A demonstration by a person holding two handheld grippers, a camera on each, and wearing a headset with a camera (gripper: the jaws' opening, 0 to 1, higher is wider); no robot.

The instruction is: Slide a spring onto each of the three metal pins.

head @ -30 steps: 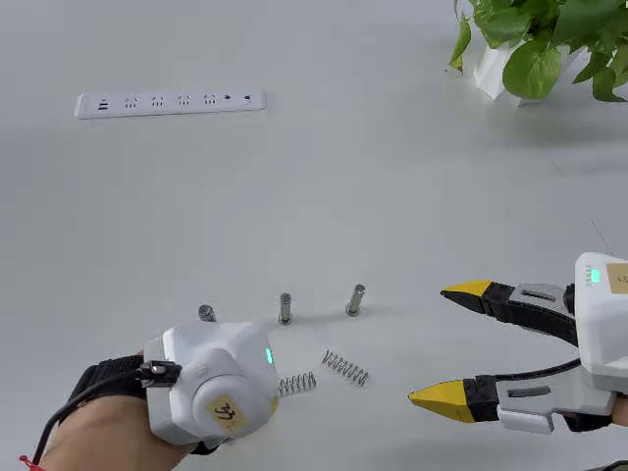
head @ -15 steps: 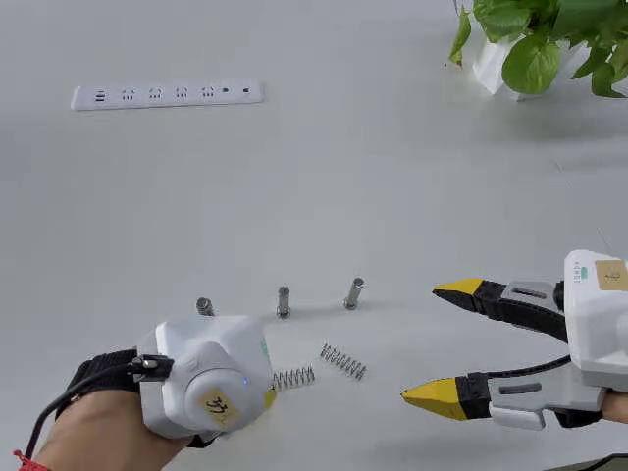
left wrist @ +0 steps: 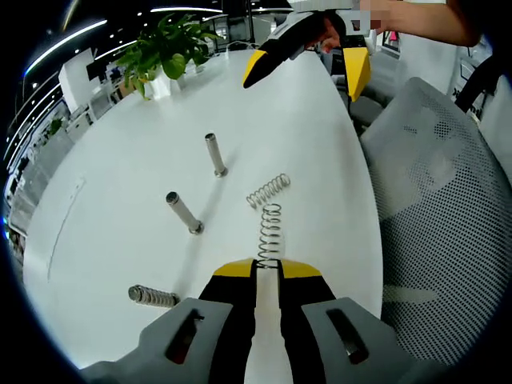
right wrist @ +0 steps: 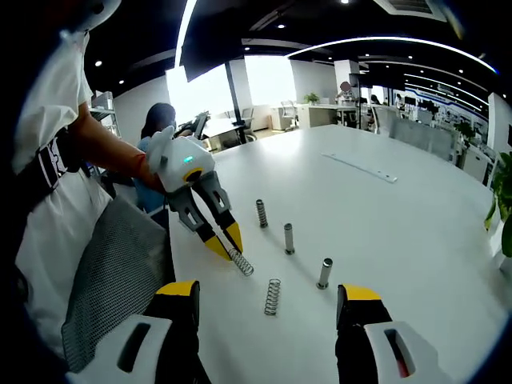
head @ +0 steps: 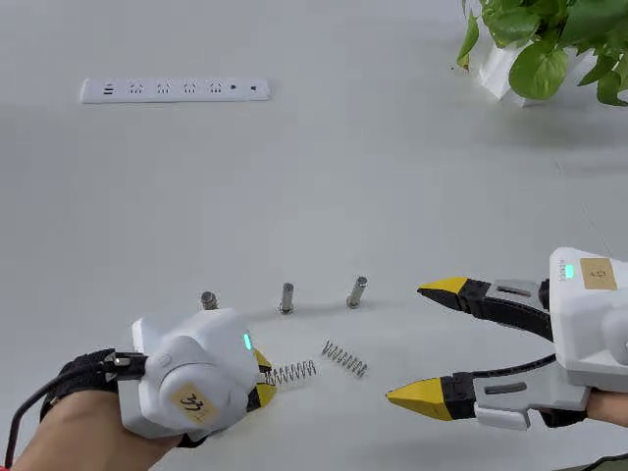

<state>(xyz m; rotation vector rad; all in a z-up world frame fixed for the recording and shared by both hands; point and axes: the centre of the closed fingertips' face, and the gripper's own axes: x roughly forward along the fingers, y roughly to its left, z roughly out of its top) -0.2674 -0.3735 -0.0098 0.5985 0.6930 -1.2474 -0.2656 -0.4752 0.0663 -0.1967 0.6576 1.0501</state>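
Head view: three metal pins stand in a row near the near edge of the bench point(head: 373, 177): the left pin point(head: 209, 300), the middle pin point(head: 287, 297) and the right pin point(head: 357, 291). Just in front of them, the left hand-held gripper point(head: 263, 378) has its yellow tips pinched on one end of the first spring point(head: 291, 372), which lies on the bench. The second spring point(head: 344, 359) lies loose just beside it, apart from both grippers. The right hand-held gripper point(head: 429, 341) hovers near the near right edge with its jaws spread wide and nothing between them. A power strip point(head: 175, 90) lies toward the far left, and a potted plant point(head: 545, 44) sits at the far right corner.

Left gripper view: the left hand-held gripper point(left wrist: 268, 268) is clamped on the near end of the first spring point(left wrist: 270, 232), whose far end nearly reaches the second spring point(left wrist: 267, 190). The left pin point(left wrist: 152, 297) has a third spring point(left wrist: 160, 298) coiled around it; the middle pin point(left wrist: 184, 213) and right pin point(left wrist: 214, 154) are bare. The right hand-held gripper point(left wrist: 304, 80) shows beyond, jaws apart. A mesh chair point(left wrist: 448, 200) stands past the bench edge.

Right gripper view: the right hand-held gripper point(right wrist: 268, 292) has its jaws wide apart, gripping nothing. The second spring point(right wrist: 273, 296) lies on the bench ahead. The left hand-held gripper point(right wrist: 228, 244) pinches the first spring point(right wrist: 242, 262). Behind stand the left pin point(right wrist: 262, 213), wrapped in coils, the middle pin point(right wrist: 289, 238) and the right pin point(right wrist: 324, 273).
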